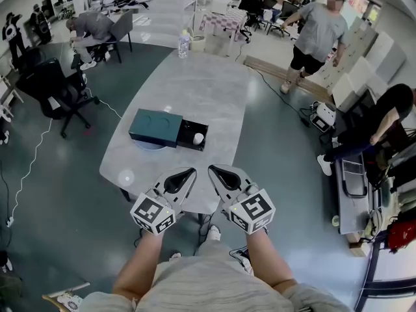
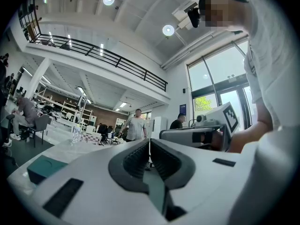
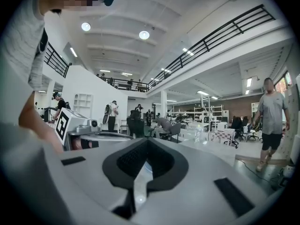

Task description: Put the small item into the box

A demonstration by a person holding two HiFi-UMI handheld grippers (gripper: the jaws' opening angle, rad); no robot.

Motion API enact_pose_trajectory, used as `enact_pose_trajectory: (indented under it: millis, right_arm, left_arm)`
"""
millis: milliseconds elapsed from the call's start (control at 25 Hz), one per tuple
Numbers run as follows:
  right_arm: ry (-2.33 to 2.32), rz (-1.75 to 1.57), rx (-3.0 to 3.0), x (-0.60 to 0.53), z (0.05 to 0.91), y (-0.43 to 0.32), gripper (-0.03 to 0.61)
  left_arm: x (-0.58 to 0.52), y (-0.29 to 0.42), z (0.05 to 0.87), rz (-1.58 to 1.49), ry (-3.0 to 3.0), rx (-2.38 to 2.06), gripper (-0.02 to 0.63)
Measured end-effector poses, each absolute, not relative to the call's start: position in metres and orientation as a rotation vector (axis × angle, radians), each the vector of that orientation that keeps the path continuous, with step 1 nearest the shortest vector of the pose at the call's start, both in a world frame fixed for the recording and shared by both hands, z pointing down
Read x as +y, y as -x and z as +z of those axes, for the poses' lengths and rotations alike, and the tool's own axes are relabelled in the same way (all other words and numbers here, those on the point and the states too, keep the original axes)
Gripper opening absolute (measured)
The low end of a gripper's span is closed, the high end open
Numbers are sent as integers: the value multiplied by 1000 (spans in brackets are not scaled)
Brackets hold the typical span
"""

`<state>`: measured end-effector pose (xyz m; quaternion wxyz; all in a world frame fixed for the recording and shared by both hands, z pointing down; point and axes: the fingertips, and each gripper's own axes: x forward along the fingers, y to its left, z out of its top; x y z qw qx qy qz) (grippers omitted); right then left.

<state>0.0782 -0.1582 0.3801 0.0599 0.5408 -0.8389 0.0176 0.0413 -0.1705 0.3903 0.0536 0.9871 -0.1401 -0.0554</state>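
Note:
A teal box (image 1: 156, 127) lies on the grey table (image 1: 201, 83), with its black drawer (image 1: 188, 140) pulled out to the right. A small white item (image 1: 198, 138) sits inside the drawer. My left gripper (image 1: 192, 171) and right gripper (image 1: 212, 169) hover side by side over the table's near edge, short of the box. Both are shut with nothing between their jaws. The left gripper view shows its closed tips (image 2: 149, 141), the box (image 2: 44, 167) low at the left and the right gripper (image 2: 206, 132) beside it. The right gripper view shows closed tips (image 3: 146, 141).
A water bottle (image 1: 184, 44) stands at the table's far end. A black office chair (image 1: 55, 90) is to the left. A person (image 1: 318, 31) walks at the far right, others sit around. Cables run over the floor.

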Motion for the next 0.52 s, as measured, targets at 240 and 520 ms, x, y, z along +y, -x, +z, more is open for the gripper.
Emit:
enact_pose_trajectory:
  millis: [240,520]
  right_arm:
    - [-1643,54,-2540,-161,377,-80,18]
    - [-1647,58,-2536,-163,380,-84,18]
  left_arm:
    - [-175,-40,390,-165,-2995,-433,21]
    - [-176,-45,393,-165,-2991,-427,21]
